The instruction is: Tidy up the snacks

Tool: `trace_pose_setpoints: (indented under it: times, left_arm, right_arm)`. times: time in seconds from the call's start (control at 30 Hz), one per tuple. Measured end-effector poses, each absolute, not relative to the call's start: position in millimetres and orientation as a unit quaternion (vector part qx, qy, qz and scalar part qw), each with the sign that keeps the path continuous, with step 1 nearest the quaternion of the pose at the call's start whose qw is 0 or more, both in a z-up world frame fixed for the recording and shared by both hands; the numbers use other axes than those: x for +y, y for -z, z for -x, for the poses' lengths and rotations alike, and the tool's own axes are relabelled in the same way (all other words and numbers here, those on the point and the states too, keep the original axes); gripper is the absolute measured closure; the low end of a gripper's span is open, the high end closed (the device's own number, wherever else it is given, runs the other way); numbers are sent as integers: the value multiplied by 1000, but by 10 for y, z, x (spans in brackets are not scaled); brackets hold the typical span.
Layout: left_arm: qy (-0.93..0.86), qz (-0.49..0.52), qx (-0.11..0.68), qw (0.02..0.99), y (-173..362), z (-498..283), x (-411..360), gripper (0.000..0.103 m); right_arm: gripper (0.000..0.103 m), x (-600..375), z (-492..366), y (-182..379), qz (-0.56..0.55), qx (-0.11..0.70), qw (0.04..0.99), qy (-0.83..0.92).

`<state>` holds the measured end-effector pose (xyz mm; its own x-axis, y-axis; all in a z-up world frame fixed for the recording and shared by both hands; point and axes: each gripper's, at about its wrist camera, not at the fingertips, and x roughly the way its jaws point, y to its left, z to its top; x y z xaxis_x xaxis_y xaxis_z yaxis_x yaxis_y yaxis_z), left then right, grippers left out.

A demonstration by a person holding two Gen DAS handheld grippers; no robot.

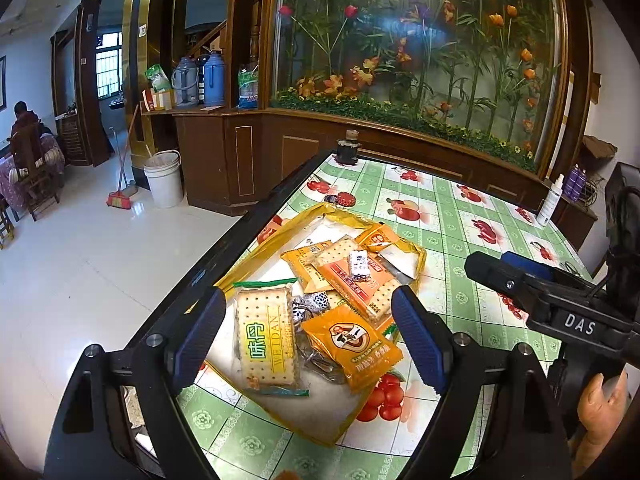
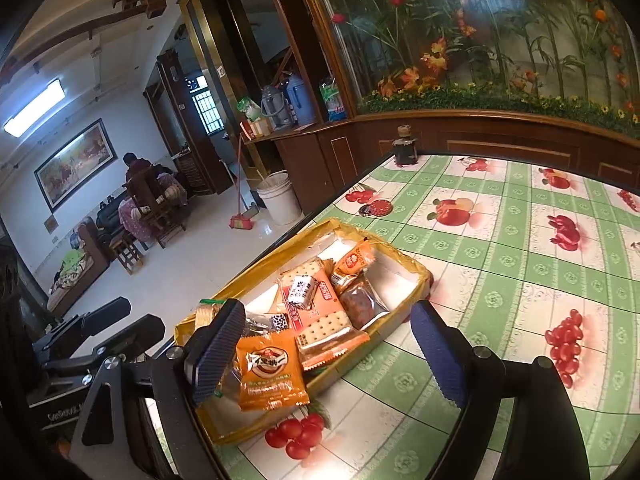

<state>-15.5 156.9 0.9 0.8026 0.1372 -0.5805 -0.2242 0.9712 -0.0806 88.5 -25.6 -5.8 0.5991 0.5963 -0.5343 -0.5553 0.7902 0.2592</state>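
Observation:
A shallow yellow tray (image 1: pixel 420 258) holds a heap of snack packets on the table: a Weidan cracker pack (image 1: pixel 266 338), an orange packet (image 1: pixel 354 346), more cracker packs and a small white candy (image 1: pixel 358 266). My left gripper (image 1: pixel 308 338) is open above the tray's near end, empty. The right gripper (image 1: pixel 500 270) shows in the left wrist view at the right, above the table. In the right wrist view the tray (image 2: pixel 424 276) lies ahead, and my right gripper (image 2: pixel 330 354) is open and empty over its near right corner, by the orange packet (image 2: pixel 270 374).
The table has a green checked fruit-print cloth (image 1: pixel 460 216). A dark jar (image 1: pixel 347 148) stands at its far corner, a round red lid (image 1: pixel 345 199) near the tray, a white spray bottle (image 1: pixel 551 201) at the right edge. A wooden cabinet with flowers stands behind.

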Motion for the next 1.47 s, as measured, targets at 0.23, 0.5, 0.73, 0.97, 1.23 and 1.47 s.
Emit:
trace_pose_setpoints:
  times: [0.23,0.5,0.73,0.97,1.23,1.47]
  left_arm:
    - [-99,39,295,950,-49,230,1367,18]
    - [-108,24,298,948,-16,305,1236,18]
    - [-140,16,261,955,-96,495,1261,18]
    - [-128,37,232,963,-198,621,1322,18]
    - [-134,34,213,967,-219,680,1302,18]
    - [-140,34,208,967,-228,738,1341,18]
  right_arm:
    - [15,-424,-700,63,-19,302,900,-315]
    - [12,-545,-566,120,4,297,900,-318]
    - [4,-533,-639,237,8,330,894,-301]
    - [4,-518,-624,301,-1,340,885,-318]
    - [4,-422,-496,199,20,317,889,-330]
    - [4,-292,-426,153,39,308,885,-347]
